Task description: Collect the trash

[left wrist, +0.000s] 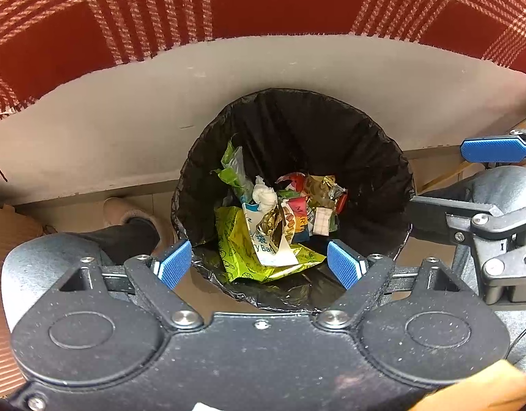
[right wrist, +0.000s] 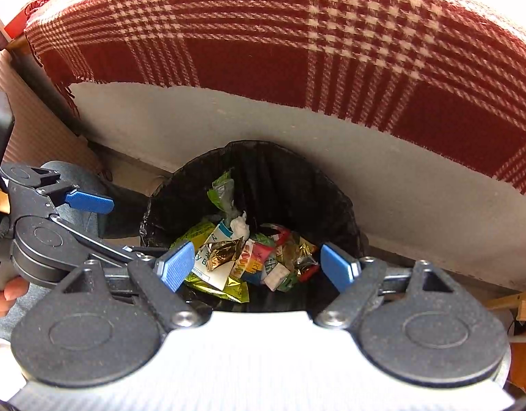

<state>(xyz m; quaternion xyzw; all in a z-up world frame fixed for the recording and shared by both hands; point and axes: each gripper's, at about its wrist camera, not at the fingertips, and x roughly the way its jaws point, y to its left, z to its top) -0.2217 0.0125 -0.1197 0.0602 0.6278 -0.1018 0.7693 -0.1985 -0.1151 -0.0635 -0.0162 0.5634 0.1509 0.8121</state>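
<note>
A round bin lined with a black bag (left wrist: 372,157) (right wrist: 335,205) stands on the floor below both grippers. In its bottom lies a heap of trash (left wrist: 280,219) (right wrist: 249,257): green and gold wrappers, a crumpled white tissue (left wrist: 264,197) (right wrist: 239,226) and small packets. My left gripper (left wrist: 259,262) hangs open over the bin's near rim, nothing between its blue pads. My right gripper (right wrist: 258,267) is likewise open and empty above the bin. Each gripper shows at the edge of the other's view, the right one's blue pad (left wrist: 496,150) and the left one's blue pad (right wrist: 90,202).
A red and cream checked blanket (left wrist: 160,10) (right wrist: 297,51) hangs over a grey surface (left wrist: 126,130) (right wrist: 400,188) just behind the bin. A person's shoe (left wrist: 133,214) rests on the floor left of the bin. Wooden pieces (right wrist: 516,303) lie at the right.
</note>
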